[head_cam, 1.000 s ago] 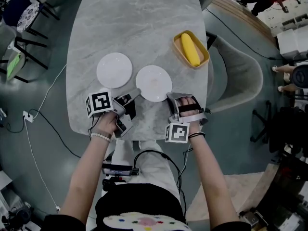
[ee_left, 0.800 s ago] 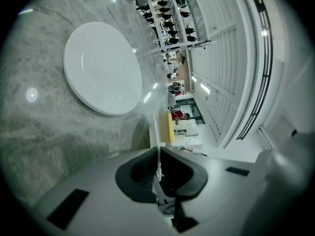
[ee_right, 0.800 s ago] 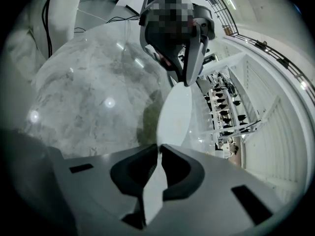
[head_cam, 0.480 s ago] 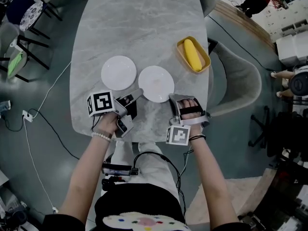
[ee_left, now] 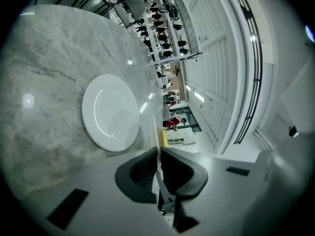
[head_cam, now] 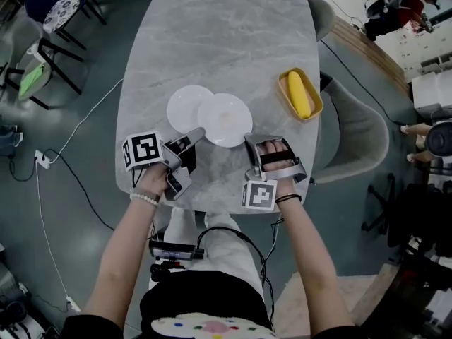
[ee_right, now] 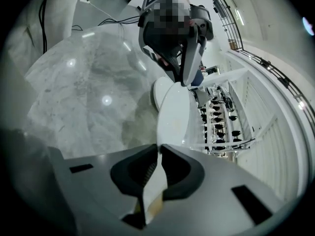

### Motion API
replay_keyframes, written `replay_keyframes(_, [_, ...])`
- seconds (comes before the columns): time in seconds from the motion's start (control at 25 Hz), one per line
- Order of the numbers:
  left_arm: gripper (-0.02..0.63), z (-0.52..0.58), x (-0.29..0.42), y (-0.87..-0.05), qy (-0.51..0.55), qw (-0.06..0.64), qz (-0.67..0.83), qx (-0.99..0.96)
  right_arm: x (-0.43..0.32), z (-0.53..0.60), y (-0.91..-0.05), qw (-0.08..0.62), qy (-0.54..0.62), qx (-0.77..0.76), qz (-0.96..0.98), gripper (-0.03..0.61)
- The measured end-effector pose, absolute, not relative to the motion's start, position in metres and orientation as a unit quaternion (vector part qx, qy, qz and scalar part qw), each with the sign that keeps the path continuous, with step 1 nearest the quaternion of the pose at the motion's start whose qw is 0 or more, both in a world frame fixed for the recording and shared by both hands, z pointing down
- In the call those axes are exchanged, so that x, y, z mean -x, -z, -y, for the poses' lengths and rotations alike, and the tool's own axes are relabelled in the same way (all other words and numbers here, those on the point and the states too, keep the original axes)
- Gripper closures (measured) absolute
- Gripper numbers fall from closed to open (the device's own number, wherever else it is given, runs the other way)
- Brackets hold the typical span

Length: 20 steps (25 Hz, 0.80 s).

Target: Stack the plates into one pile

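Two white plates are on the grey marble table (head_cam: 212, 34). The left plate (head_cam: 182, 104) (ee_left: 109, 113) lies flat. The right plate (head_cam: 227, 119) overlaps its right rim and is held from the near side by both grippers. My left gripper (head_cam: 200, 133) (ee_left: 159, 150) is shut on that plate's near-left rim, which shows edge-on (ee_left: 158, 134) between the pads. My right gripper (head_cam: 248, 141) (ee_right: 159, 147) is shut on the near-right rim; its jaws have just been closing tighter. In the right gripper view the held plate (ee_right: 174, 112) runs toward the left gripper (ee_right: 189, 58), the other plate (ee_right: 156, 93) beneath it.
A yellow tray (head_cam: 311, 85) with a banana (head_cam: 298, 94) sits at the table's right edge. A grey chair (head_cam: 353, 129) stands right of the table, other chairs (head_cam: 56, 20) at far left. The near table edge (head_cam: 205, 205) is under my hands.
The right plate has moved left with both grippers and now overlaps the left plate instead of lying beside it. Both hands shifted leftward and up slightly.
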<state>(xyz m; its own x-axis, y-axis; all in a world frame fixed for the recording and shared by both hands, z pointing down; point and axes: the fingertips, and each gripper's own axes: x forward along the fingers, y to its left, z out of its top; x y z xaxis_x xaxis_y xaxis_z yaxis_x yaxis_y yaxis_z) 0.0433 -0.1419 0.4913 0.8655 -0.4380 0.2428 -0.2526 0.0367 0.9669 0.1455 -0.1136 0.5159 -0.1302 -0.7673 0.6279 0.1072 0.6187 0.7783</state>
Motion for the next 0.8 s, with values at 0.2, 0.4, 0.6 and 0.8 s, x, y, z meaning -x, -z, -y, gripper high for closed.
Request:
replay_keyframes(0.2, [0.584,0.147,-0.028,-0.493,0.086,0.671,0.277,-0.682,-0.133,0.125,-0.516,0.598,0.381,-0.231,0.666,0.549])
replay_keyframes(0.4, [0.583,0.156,-0.003,-0.503,0.107,0.674,0.301,-0.666,-0.108,0.136,-0.524,0.589,0.386,-0.216,0.676,0.551])
replay_keyframes(0.6, [0.58,0.159,0.013,-0.514,0.114,0.676,0.316,-0.656,-0.084,0.14,-0.526,0.569,0.378,-0.207,0.7,0.552])
replay_keyframes(0.8, [0.58,0.148,-0.005,-0.519,0.112,0.674,0.326,-0.653,-0.102,0.133,-0.528,0.57,0.39,-0.195,0.696,0.551])
